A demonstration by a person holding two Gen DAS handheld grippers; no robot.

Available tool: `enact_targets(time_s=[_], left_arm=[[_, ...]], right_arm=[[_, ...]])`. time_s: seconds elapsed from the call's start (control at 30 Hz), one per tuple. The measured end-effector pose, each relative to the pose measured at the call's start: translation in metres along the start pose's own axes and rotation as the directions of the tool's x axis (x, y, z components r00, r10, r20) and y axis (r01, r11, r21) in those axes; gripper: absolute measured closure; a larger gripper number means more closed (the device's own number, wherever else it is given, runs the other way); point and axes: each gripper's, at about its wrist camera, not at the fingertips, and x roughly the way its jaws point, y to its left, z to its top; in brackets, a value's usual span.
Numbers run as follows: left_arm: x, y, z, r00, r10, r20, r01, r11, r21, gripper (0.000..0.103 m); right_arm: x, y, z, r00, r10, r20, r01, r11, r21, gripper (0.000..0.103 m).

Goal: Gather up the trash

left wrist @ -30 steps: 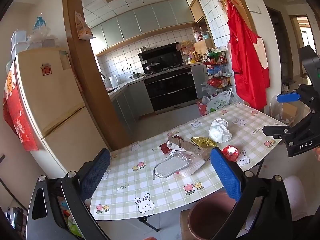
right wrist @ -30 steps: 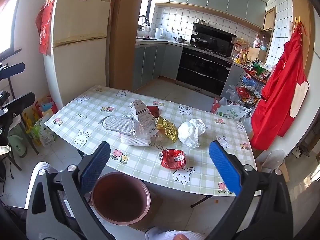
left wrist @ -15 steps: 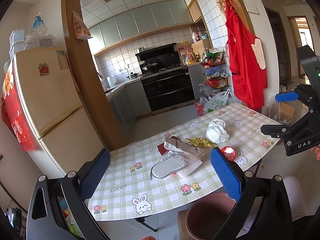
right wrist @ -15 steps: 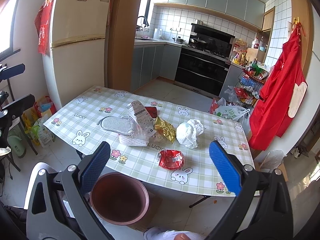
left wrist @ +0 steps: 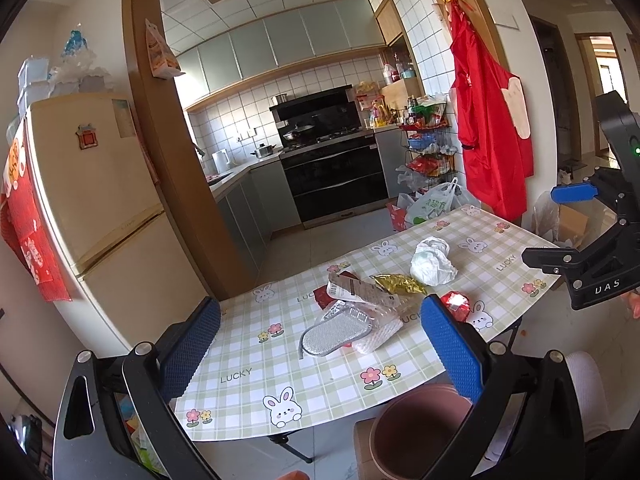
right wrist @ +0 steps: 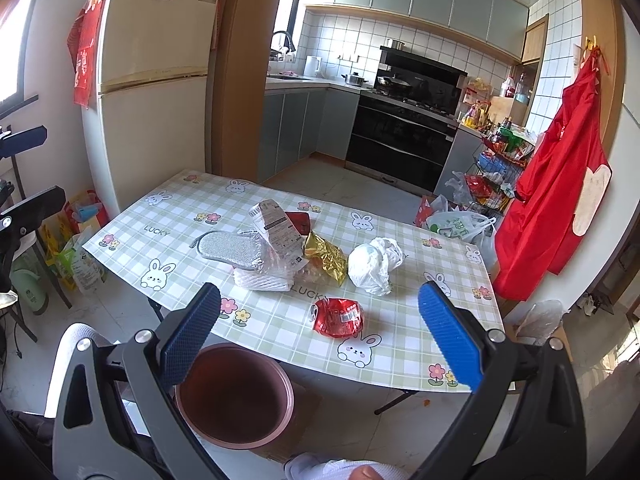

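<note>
Both your grippers hang with their fingers spread wide and empty: the right gripper (right wrist: 318, 334) above the near table edge, the left gripper (left wrist: 320, 354) off toward the table's 9 o'clock end. The trash sits on the checked tablecloth (right wrist: 168, 216). Nearest you is the crumpled red wrapper (right wrist: 338, 317); at 12 o'clock from it lies the gold foil wrapper (right wrist: 326, 258), and at 1 o'clock the white plastic bag (right wrist: 372, 266). At 10 o'clock a silver insole (right wrist: 228, 249) rests on a heap of clear film and white foam netting (right wrist: 262, 280), with a printed paper packet (right wrist: 276, 228) propped on top.

The brown bin (right wrist: 234, 394) stands on the floor at 7 o'clock from the red wrapper, tucked partly under the table edge. Your likely trouble is there: release too early and light foil will probably land on the table lip or floor. That heap is loosely stacked, so pinching one layer could drag the rest and scatter it. The glossy cloth may let the red wrapper skid away from closing fingers.
</note>
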Motion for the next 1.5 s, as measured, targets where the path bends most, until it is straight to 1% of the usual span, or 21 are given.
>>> enact_targets(time_s=[1.1, 1.37, 1.5], left_arm=[[0.002, 0.001, -0.004, 1.0, 0.001, -0.01, -0.001, 1.0, -0.004, 0.005], [0.004, 0.007, -0.008, 0.999, -0.05, -0.019, 0.049, 0.998, -0.041, 0.005], [0.008, 0.007, -0.014, 0.998, -0.052, -0.029, 0.051, 0.998, -0.045, 0.005]], right_arm=[[0.002, 0.001, -0.003, 1.0, 0.005, -0.007, -0.005, 1.0, -0.002, 0.005], [0.006, 0.005, -0.008, 1.0, 0.01, -0.01, -0.01, 1.0, 0.005, 0.005], [0.01, 0.004, -0.01, 1.0, 0.007, -0.006, -0.007, 0.999, 0.035, 0.005]])
